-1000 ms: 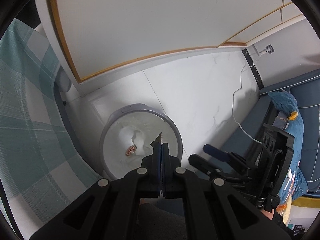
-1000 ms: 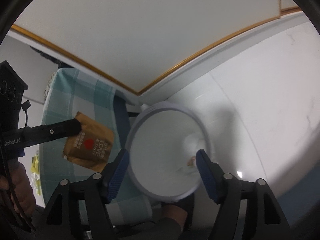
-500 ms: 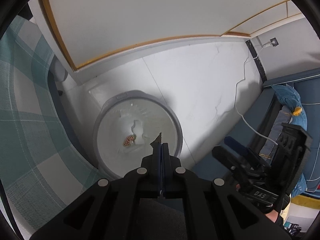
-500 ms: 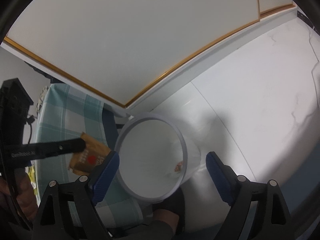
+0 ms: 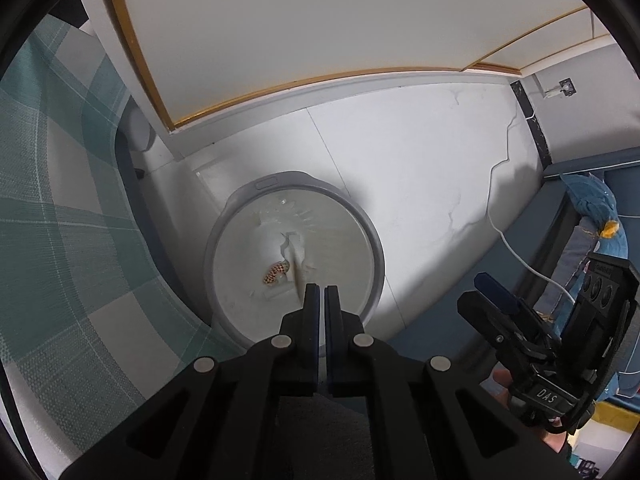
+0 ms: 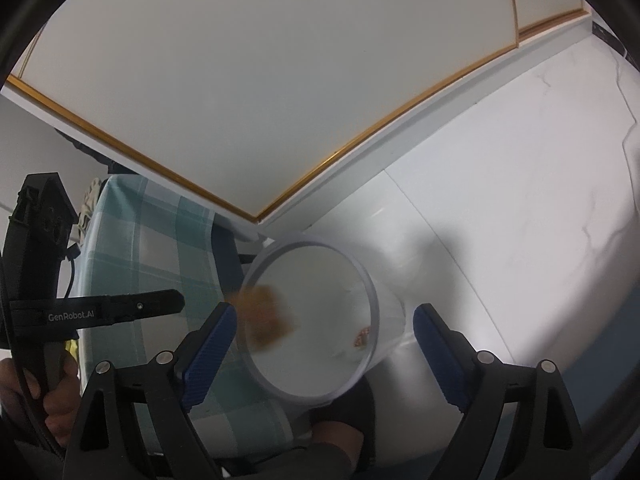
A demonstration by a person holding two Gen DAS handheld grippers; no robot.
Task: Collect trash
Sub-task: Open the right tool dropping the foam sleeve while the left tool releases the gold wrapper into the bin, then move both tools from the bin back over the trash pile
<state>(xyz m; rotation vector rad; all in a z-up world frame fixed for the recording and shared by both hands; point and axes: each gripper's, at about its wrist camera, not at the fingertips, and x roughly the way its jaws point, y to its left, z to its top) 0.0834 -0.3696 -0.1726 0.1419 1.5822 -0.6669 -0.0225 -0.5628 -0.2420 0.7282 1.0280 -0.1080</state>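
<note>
Black plastic arms of the left hand-held gripper (image 5: 322,296) fill the bottom of its own view, the two blue-lined pads pressed together with nothing between them, right above the round grey bin (image 5: 374,256). In the right wrist view the right hand-held gripper (image 6: 324,336) stands with its jaws wide apart; they have just been opening, and they hold nothing. Between and just beyond its blue pads a blurred golden-brown wrapper (image 6: 264,320) shows in mid-air at the near left rim of the bin, within the mouth of the white liner. Deeper in the bin lies a small red-and-white checked scrap (image 5: 276,273) beside crumpled white paper (image 5: 294,246). Left of the bin hangs the teal-and-white checked cloth (image 6: 160,240) of the tabletop. The bin stands on a white marble-look floor (image 5: 420,168). Further right, a white cable (image 5: 504,236) runs across the floor toward a blue sofa (image 5: 600,208).
</note>
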